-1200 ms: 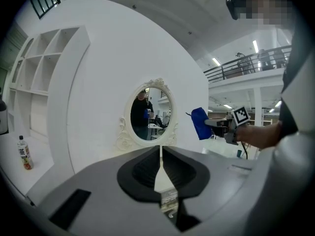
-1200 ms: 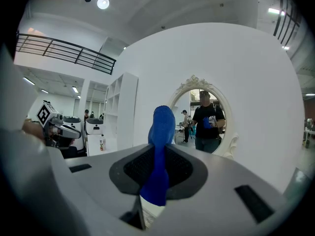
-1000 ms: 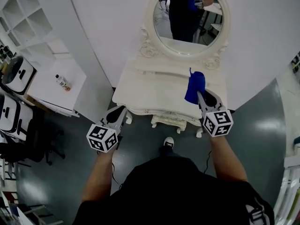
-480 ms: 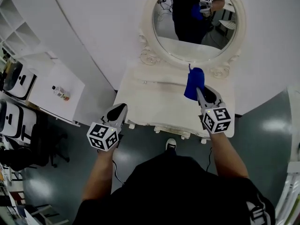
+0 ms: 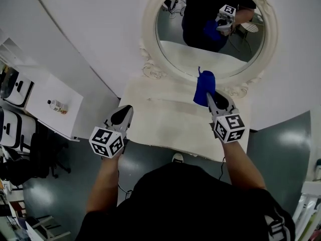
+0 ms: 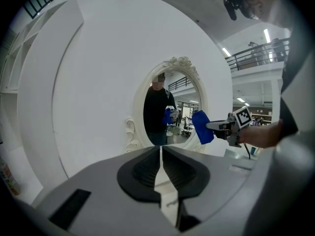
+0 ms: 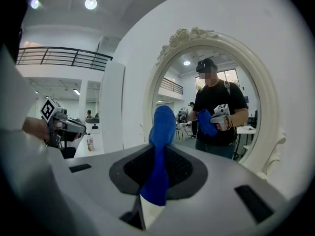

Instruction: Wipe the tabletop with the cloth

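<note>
Fingers (image 7: pixel 183 170) of right gripper (image 7: pixel 158 157) on cloth (image 7: pixel 163 123)

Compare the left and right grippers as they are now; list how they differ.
The right gripper is shut on the blue cloth, which sticks out past its jaws; the left gripper is shut on nothing. In the head view the right gripper shows over the back of the white tabletop, near the mirror, and the left gripper at its left edge. Both carry a marker cube.

Studio hall (mezzanine railing (image 7: pixel 64 58), staged vanity mirror (image 5: pixel 210 34)).
</note>
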The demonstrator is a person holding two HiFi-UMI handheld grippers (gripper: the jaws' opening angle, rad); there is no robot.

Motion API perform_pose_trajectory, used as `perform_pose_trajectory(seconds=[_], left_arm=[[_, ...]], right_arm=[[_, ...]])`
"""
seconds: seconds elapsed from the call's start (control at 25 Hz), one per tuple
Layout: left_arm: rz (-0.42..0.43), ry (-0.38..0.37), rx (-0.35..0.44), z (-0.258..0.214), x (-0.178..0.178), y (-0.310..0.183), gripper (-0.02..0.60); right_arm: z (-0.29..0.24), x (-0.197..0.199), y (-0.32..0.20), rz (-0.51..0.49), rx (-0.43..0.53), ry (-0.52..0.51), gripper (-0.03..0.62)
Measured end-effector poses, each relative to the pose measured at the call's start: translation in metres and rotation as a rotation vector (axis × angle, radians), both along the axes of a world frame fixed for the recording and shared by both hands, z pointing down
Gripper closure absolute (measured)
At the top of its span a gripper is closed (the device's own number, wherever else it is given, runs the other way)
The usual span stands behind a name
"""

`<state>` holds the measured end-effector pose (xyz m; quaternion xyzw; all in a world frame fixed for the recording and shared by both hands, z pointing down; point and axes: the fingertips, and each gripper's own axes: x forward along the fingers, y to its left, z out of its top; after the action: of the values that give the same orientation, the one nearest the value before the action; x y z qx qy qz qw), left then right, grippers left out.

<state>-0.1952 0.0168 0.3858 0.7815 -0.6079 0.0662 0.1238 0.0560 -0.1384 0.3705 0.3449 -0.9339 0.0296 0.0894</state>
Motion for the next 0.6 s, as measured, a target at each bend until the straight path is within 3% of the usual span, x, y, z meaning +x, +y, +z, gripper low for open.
perform_pose_trajectory(seconds=[0.6], left_arm=[[0.027,0.003,-0.002,0.005,-0.048,-0.049,0.557]], right_arm=[[0.006,-0.056,-0.025,-0.006,-0.010,0.015,0.545]])
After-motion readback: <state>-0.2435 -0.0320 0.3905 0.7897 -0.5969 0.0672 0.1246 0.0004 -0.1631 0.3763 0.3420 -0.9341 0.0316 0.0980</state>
